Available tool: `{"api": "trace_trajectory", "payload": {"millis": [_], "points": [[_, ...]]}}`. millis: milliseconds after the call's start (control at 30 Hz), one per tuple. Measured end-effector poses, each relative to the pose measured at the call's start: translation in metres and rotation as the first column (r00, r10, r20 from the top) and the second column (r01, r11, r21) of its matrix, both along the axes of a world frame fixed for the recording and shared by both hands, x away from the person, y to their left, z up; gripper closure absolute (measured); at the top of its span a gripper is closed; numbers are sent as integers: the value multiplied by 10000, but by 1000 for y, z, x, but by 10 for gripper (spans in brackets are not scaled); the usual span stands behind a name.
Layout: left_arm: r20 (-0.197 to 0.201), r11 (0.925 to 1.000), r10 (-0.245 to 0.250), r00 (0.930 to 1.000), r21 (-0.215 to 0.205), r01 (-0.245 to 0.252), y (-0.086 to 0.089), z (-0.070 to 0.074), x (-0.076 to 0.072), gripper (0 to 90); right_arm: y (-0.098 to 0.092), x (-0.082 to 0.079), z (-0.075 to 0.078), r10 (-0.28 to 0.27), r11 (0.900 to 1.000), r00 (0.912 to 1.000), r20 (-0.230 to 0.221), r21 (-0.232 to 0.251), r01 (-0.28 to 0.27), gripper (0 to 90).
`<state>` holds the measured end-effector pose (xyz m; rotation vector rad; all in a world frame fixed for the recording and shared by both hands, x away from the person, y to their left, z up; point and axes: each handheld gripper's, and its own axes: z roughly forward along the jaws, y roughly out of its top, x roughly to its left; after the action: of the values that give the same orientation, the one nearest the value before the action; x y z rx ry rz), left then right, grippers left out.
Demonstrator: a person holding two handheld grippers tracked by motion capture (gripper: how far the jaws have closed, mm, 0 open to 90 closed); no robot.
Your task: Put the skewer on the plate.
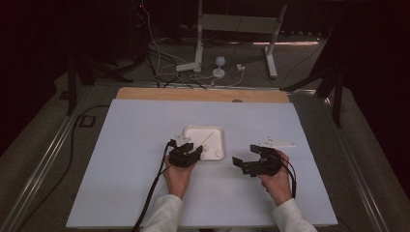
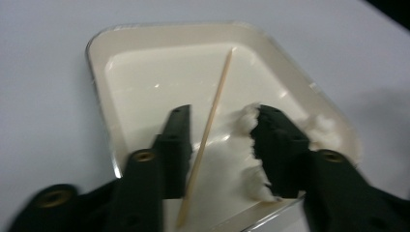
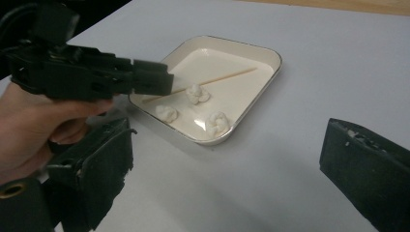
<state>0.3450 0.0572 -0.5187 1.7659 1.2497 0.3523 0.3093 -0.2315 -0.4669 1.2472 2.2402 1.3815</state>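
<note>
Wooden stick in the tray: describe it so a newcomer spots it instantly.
On the pale sheet covering the table, find the shallow white square tray beside the left gripper. The wooden stick lies diagonally across its floor, thin, straight and tan, unlike the three fluffy white cotton balls near it.

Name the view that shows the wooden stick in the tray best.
The left gripper view: the wooden stick runs long and sharp across the tray, between the open jaws. The right gripper view shows it thinner, partly behind the left gripper; the high view, a faint line.
</note>
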Motion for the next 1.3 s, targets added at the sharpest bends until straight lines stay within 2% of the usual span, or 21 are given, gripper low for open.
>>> {"api": "trace_trajectory", "payload": {"millis": [167, 367, 433, 567, 700, 833, 900, 1033, 1167, 1300], "points": [[242, 9996, -223, 9995, -179, 227, 7, 11, -3, 304, -2, -1, -1, -49, 10000, 10000, 28, -49, 49, 36], [801, 9968, -575, 9951, -508, 616, 25, 29, -12, 175, -5, -4, 0, -144, 9995, 9996, 260, -277, 151, 33], [1028, 9954, -663, 9925, -617, 729, 33, 35, -16, 158, -8, -6, 0, -195, 9993, 9994, 299, -298, 204, 32], [1401, 9966, -489, 9889, -584, 576, 50, 47, -25, 93, -14, -8, 2, -346, 9989, 9983, 461, -303, 360, 28], [1665, 9974, -482, 9849, -449, 564, 65, 55, -32, 44, -22, -11, 4, -507, 9984, 9966, 651, -219, 523, 27], [2000, 9973, -622, 9778, -248, 685, 82, 61, -43, 23, -32, -15, 2, -618, 9977, 9945, 844, -213, 638, 26], [2033, 9978, -586, 9774, -178, 635, 88, 61, -47, 23, -37, -17, 0, -655, 9975, 9935, 932, -192, 676, 25], [2302, 9985, -452, 9721, -189, 510, 104, 58, -58, 21, -48, -22, -3, -733, 9972, 9907, 1145, -74, 746, 23], [2708, 9988, -344, 9620, -242, 425, 119, 55, -68, 17, -54, -27, -4, -686, 9975, 9868, 1468, -72, 705, 20], [2946, 9992, -185, 9554, -277, 279, 131, 56, -74, 15, -60, -30, -6, -767, 9970, 9842, 1596, 29, 773, 18]]}}
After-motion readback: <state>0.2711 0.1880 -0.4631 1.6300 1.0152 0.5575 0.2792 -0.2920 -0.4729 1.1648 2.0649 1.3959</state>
